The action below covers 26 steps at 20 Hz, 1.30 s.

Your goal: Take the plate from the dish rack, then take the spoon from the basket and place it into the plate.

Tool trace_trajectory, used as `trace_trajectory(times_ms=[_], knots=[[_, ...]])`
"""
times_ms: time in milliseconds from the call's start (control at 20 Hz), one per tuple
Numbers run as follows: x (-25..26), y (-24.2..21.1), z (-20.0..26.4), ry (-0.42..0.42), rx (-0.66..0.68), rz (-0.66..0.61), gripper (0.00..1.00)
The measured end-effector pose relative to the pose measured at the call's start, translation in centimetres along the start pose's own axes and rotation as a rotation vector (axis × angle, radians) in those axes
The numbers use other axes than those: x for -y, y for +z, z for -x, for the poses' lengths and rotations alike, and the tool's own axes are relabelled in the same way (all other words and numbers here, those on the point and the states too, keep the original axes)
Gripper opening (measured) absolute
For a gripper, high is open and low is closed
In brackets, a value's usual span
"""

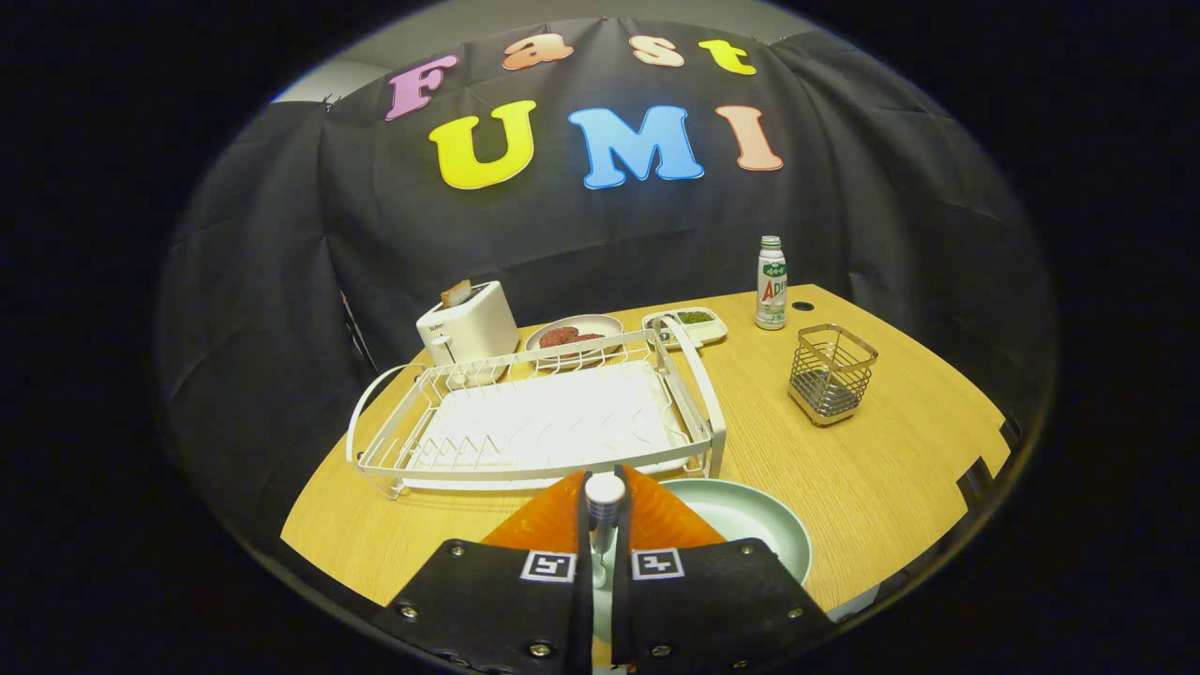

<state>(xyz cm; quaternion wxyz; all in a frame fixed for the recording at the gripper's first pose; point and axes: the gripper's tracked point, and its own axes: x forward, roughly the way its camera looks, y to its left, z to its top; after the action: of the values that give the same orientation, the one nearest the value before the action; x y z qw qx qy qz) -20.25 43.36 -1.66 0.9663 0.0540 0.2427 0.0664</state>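
Now my tool (pixel 605 525) is clamped on the spoon (pixel 605 502), its handle end standing up between the two orange fingers (pixel 548 520), right over the plate (pixel 750 530) that lies on the bench (pixel 872 469) in front of the empty rack (pixel 534 422). The wire basket (pixel 832 373) sits well apart to the right. As I judge it, letting go while the spoon stands this upright could make it tip off the rim or clatter out. For writing, the bottle (pixel 771 283) carries red letters I cannot read surely; the toaster (pixel 466 323) has a small mark, illegible.
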Motion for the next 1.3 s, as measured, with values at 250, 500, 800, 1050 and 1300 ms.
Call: trace_trajectory(times_ms=[250,500,800,1050,1300], knots=[[1.6,0.7,0.7,-0.033,0.017,-0.002,0.15],[3.1,2.2,1.6,-0.071,0.044,-0.017,0.28],[4.3,4.9,2.1,-0.085,0.087,-0.019,0.34],[4.5,6.5,1.7,-0.089,0.098,-0.008,0.34],[5.2,13.1,3.1,-0.097,0.208,0.025,0.35]])
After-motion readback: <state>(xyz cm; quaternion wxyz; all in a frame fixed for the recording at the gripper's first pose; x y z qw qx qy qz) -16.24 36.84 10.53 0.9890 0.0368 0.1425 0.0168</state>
